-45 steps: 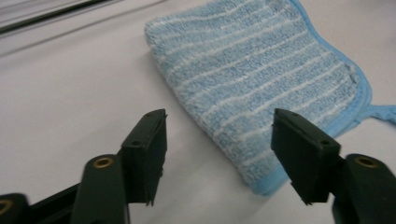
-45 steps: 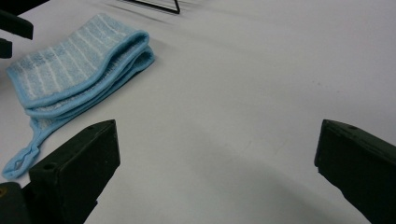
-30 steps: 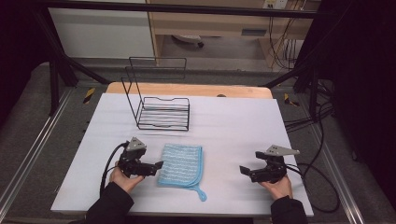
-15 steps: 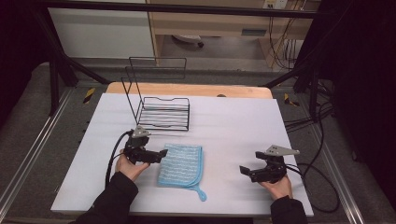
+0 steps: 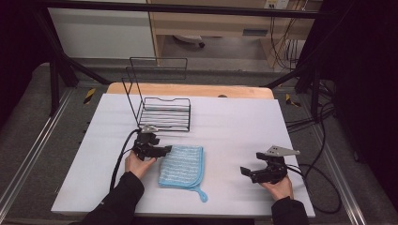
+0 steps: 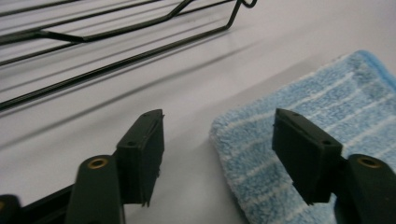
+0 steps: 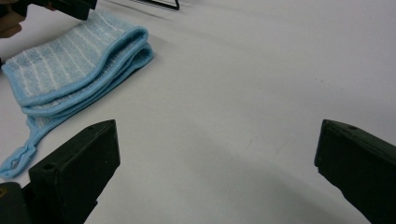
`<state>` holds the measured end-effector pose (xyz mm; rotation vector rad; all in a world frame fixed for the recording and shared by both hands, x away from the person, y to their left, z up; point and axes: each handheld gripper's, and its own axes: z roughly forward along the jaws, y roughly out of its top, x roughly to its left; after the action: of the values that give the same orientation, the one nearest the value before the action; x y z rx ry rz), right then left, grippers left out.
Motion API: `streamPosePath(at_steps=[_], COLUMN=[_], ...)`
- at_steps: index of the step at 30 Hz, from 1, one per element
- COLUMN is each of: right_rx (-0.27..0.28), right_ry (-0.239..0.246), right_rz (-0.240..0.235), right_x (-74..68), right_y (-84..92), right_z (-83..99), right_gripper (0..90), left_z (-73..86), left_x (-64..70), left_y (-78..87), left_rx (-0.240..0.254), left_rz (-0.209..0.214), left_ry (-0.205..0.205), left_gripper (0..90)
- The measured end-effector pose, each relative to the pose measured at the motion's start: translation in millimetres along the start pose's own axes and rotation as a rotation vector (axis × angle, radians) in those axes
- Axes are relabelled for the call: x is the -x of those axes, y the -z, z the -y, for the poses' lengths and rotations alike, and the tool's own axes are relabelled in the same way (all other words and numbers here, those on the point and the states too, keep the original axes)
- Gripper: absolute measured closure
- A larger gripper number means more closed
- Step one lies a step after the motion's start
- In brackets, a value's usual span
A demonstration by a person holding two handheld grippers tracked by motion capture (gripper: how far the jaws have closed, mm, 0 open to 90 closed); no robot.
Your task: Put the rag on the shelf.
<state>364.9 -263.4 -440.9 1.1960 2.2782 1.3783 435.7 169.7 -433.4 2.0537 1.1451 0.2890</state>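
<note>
From the high view, a folded blue cloth with pale stripes lies flat on the white table, near the person's edge and left of the middle; a thin loop of its blue trim trails off its near right corner. A black wire rack stands on the table just beyond it. The left gripper sits low at the cloth's far left corner, held level in the left hand with the forearm coming in from the bottom edge. The right gripper rests well apart from the cloth on the right side of the table, level and pointing left, the right hand behind it. In the left gripper view, the cloth's fluffy corner lies between the two jaws, which have just been closing; a gap remains on both sides, so neither pad presses the fabric yet. The rack's wires cross the top of that view. In the right gripper view, the jaws stand spread wide over bare table, with the cloth farther off at the upper left, its stacked layers and blue binding plain to see.
</note>
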Motion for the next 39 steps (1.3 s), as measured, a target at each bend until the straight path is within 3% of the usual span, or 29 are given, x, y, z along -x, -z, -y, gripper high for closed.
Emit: streamPosePath(at_steps=[9, 16, 21, 27, 34, 35, 39], right_rx=[-0.002, -0.019, -0.033, -0.014, -0.004, -0.014, -0.034], right_ry=[0.002, -0.004, -0.002, 0.016, 0.035, 0.033, 0.045], right_rz=[-0.002, -0.003, 0.009, 0.013, -0.018, -0.039, -0.046], right_x=[-1.1, -1.8, -6.2, -14.9, -34.2, -40.2, -48.9], right_y=[-0.4, -2.3, -4.9, -12.8, -32.7, -41.5, -56.9], right_z=[-0.8, -2.4, -5.2, -14.1, -31.3, -37.3, -45.4], right_gripper=[0.8, 0.8, 0.6, 0.5, 0.5, 1.5, 1.7], left_z=[3.9, 6.6, 6.8, 8.8, 9.2, 9.2, 8.9], left_x=[-0.5, 2.1, 4.1, 7.7, 7.6, 7.6, 7.5], left_y=[-8.1, -10.0, -10.3, -11.3, -12.0, -12.0, -12.2], left_rx=[-0.043, -0.049, -0.05, -0.045, -0.044, -0.045, -0.046], left_rz=[0.057, 0.064, 0.062, 0.043, 0.042, 0.042, 0.042], left_ry=[0.035, 0.053, 0.052, 0.032, 0.025, 0.024, 0.022], left_gripper=[60.4, 71.4, 74.7, 76.4, 76.6, 76.6, 76.6])
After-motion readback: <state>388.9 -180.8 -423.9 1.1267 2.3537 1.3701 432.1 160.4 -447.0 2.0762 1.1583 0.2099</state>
